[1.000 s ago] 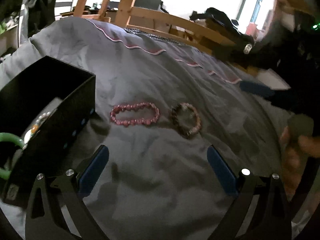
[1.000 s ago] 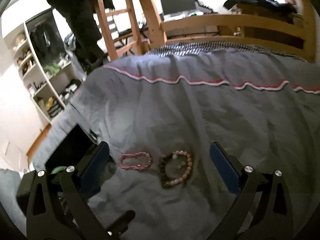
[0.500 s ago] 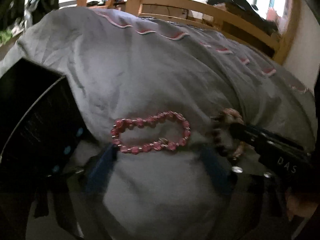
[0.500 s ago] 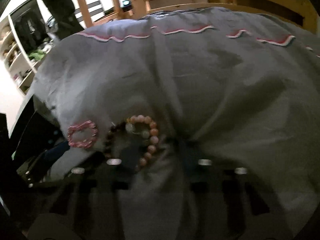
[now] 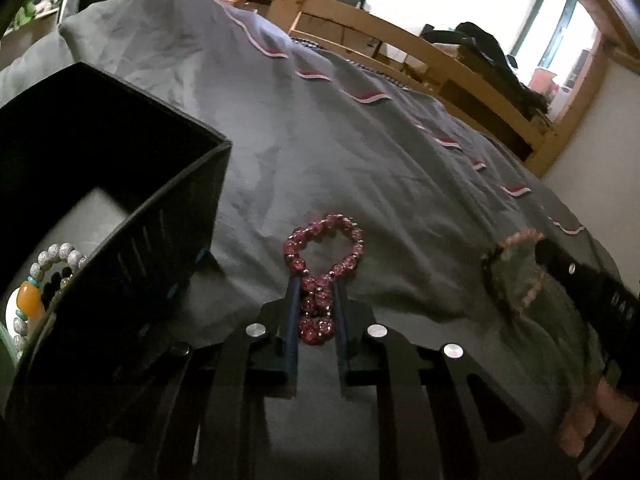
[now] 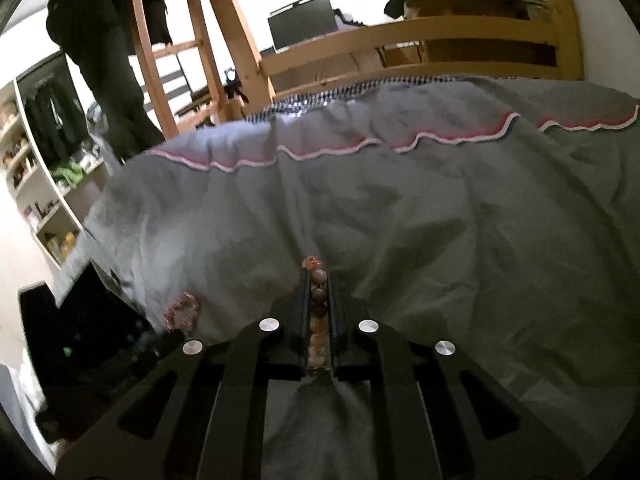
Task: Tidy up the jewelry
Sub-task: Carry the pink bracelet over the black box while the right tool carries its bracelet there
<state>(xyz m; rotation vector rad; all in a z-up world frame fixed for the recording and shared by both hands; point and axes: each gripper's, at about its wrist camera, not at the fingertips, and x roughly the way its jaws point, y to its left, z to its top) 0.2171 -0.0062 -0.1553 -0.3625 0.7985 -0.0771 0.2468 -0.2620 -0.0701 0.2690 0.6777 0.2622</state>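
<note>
My left gripper (image 5: 316, 280) is shut on a pink beaded bracelet (image 5: 325, 240), whose far loop lies on the grey bedspread (image 5: 320, 140). My right gripper (image 6: 318, 276) is shut on a brown and peach beaded bracelet (image 6: 319, 280); the same bracelet shows in the left wrist view (image 5: 516, 268), held by the right gripper (image 5: 560, 264). The pink bracelet also shows in the right wrist view (image 6: 182, 312). A black open box (image 5: 100, 240) stands just left of the left gripper and holds several beaded bracelets (image 5: 44, 280).
A wooden bed rail (image 6: 400, 44) runs along the far edge of the bed. A wooden ladder (image 6: 168, 40) and white shelves (image 6: 36, 184) stand at the left. The black box also shows in the right wrist view (image 6: 80, 328).
Both grippers were open above the bed; each has come down and shut on its bracelet, the left on the pink one, the right on the brown and peach one.
</note>
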